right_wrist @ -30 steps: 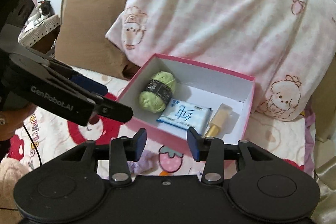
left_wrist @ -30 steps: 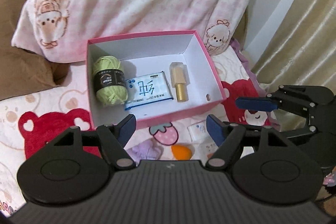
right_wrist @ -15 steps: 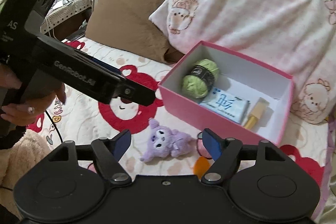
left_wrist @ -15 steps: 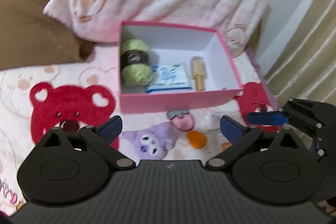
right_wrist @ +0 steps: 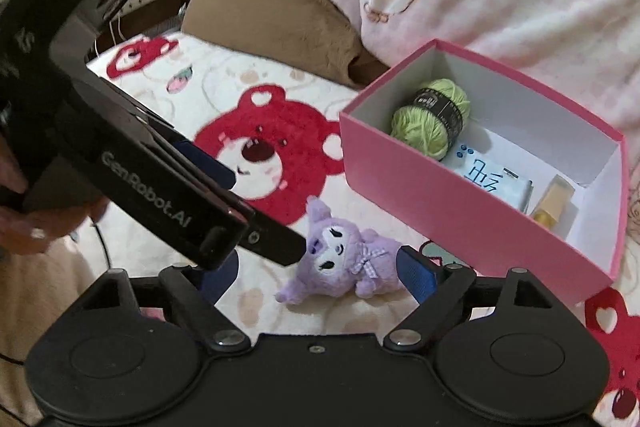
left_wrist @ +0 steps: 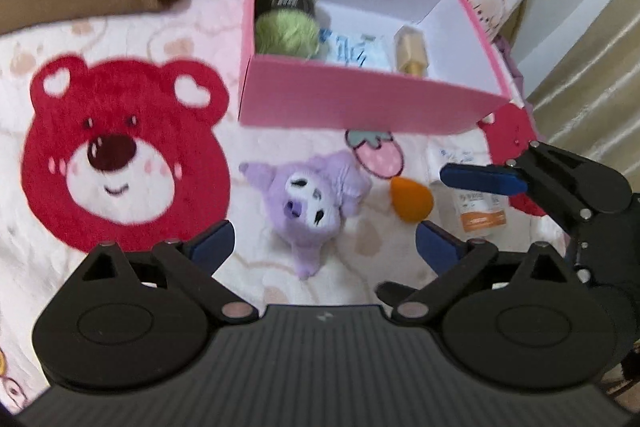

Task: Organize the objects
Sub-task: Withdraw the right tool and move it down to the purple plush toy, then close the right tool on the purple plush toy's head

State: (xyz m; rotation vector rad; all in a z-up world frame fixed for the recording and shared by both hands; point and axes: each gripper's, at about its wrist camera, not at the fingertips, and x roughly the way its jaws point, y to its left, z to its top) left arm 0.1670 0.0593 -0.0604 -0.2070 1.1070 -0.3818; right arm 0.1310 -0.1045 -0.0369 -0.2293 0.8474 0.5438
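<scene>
Purple plush toy point(left_wrist: 310, 201) lies ahead between both grippers' spread fingers — untouched; pink box point(left_wrist: 360, 103) beyond.

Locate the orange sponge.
In the left wrist view, the orange sponge lies on the blanket, right of the purple plush, in front of the pink box.

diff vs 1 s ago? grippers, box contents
Both grippers pulled back from the pink box and opened wider: the left gripper and right gripper now each frame the purple plush on the blanket, neither touching it. Nothing was gripped or released. The yarn, tissue pack and gold bottle lie in the box as before.
</scene>
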